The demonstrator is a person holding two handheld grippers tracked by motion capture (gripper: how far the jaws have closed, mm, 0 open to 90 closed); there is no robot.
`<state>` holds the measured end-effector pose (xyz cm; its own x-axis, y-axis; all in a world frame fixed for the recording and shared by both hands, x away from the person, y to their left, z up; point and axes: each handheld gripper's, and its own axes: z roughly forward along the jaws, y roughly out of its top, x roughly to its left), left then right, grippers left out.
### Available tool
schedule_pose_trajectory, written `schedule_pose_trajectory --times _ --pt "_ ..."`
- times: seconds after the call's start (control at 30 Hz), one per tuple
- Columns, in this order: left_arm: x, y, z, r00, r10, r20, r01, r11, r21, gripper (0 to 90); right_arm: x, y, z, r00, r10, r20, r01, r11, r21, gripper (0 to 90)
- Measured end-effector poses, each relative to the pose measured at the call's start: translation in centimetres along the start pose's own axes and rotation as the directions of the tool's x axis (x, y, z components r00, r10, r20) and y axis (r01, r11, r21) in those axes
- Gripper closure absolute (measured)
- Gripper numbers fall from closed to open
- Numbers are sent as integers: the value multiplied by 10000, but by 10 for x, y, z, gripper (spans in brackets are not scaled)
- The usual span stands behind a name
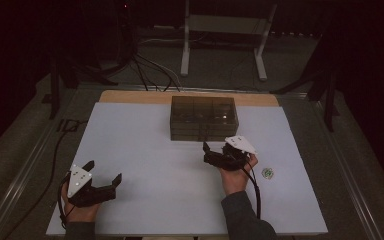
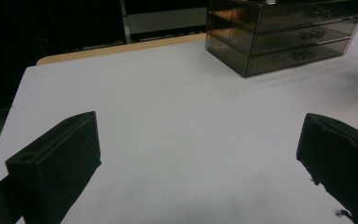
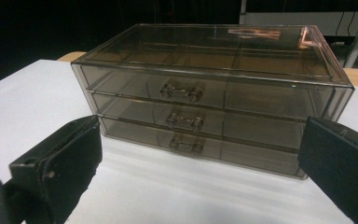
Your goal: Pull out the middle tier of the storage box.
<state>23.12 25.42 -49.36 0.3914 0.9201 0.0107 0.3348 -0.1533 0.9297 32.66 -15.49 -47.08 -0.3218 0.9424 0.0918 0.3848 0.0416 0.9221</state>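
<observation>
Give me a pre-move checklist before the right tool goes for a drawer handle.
1. Right tool open, jaws spread wide: ok.
2. Right tool faces the smoked drawer box front: ok.
3. All three drawers shut, handles exposed: ok.
4. Table between tool and box free of obstacles: ok.
5. Left tool open and apart from the box: ok.
6. Small round object beside the right hand out of the path: ok; what it is, cannot tell.

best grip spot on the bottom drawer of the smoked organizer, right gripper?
Take the bottom drawer's handle, a small clear bar at the front's centre, coming straight in from the front. The right gripper faces it, jaws open; the drawer front is otherwise flat. Likely turn the jaws to pinch above and below.
</observation>
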Motion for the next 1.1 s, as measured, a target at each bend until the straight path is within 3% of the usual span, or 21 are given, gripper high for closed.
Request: schedule_pose_trajectory --times 0.37,0.77,1.1 --pt "0 0 1 10000 10 31 -11 10000 20 6 -3 1 17 9995 52 314 -55 10000 77 0" --pt "-1 0 1 10000 10 53 -10 10000 16 6 4 5 35 9978 -158 638 145 9997 199 0" --pt "-1 0 1 10000 15 67 -15 10000 29 6 7 0 46 9933 63 1155 -89 9997 215 0"
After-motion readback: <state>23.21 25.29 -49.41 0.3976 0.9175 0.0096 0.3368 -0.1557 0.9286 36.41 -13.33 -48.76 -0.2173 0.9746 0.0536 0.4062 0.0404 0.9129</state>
